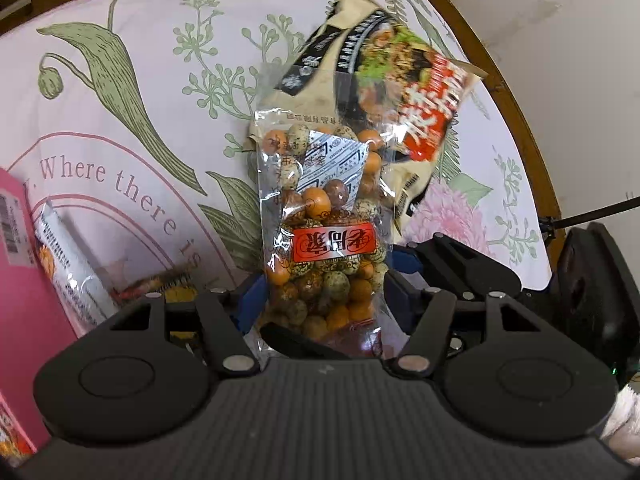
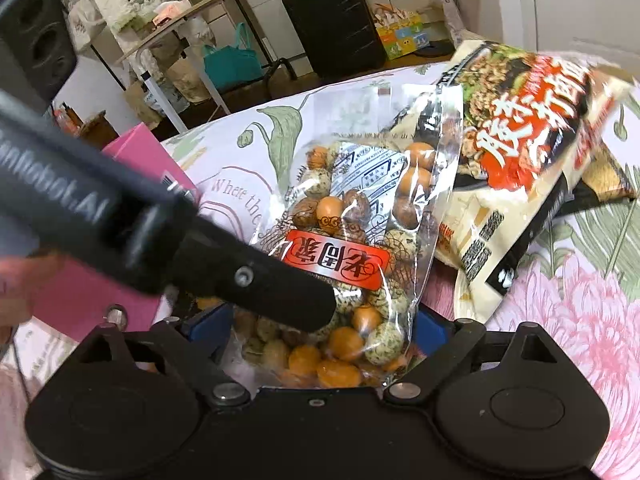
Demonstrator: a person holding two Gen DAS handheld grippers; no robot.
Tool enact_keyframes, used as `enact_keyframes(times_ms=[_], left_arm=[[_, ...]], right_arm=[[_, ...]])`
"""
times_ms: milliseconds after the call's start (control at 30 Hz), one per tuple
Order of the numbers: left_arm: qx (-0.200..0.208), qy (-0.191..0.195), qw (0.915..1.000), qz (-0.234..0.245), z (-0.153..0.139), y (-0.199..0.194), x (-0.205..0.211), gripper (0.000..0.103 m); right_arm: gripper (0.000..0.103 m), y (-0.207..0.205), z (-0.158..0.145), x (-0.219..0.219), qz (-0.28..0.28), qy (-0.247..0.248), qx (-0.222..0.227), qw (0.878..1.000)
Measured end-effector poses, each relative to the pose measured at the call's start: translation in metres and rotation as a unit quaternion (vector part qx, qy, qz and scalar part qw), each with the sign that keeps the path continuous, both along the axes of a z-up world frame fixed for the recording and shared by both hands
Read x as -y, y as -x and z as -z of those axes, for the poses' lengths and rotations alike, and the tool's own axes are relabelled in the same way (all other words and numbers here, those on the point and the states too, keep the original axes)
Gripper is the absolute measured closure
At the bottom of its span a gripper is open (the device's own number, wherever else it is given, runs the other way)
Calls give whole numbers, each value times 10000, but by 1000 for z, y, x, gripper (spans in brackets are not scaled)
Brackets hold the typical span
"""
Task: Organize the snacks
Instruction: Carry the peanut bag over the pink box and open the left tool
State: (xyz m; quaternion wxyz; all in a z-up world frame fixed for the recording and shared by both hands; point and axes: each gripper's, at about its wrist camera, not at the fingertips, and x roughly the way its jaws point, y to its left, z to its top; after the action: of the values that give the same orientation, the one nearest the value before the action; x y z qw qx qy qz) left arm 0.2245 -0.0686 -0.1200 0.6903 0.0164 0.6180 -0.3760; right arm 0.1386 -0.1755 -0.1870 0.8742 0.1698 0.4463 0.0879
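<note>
A clear bag of coated nuts [image 1: 320,236] with a red label sits between the blue pads of both grippers. My left gripper [image 1: 322,300] is shut on its lower part. My right gripper [image 2: 324,332] is shut on the same bag [image 2: 356,240] from the other side. The left gripper's black body [image 2: 160,224] crosses the right wrist view in front of the bag. Behind the bag lies a cream and red noodle packet [image 1: 384,76], also in the right wrist view [image 2: 516,152], on the floral tablecloth [image 1: 132,120].
A pink box [image 1: 24,248] and a white wrapped snack [image 1: 72,264] lie at the left. The table's wooden rim [image 1: 500,80] curves at the right. Beyond the table stand a black suitcase [image 2: 332,24], a teal bag [image 2: 232,60] and a folding table [image 2: 188,12].
</note>
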Motion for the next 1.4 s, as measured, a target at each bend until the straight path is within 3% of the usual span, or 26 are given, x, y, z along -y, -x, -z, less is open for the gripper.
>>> enact_keyframes(times_ms=[367,700,1100,1400], left_arm=[[-18,-46,9999,-94,-31,42,-6,42],[-13,-54,9998,-198,-57,80,-34,42],[156,269,9970,-702,-105,117,-100,42],[669,519,9896,-1162,-158,144,-176,42]], right_arm=[[7,31,-30,2,-112,-231,-350,9991],[7,60,-65,-15,-720,-295,-499,9957],[8,80,-114,-56,-1604,-237,-196,9866],[8,64,-164,-99,-2436,-361,50,9692]])
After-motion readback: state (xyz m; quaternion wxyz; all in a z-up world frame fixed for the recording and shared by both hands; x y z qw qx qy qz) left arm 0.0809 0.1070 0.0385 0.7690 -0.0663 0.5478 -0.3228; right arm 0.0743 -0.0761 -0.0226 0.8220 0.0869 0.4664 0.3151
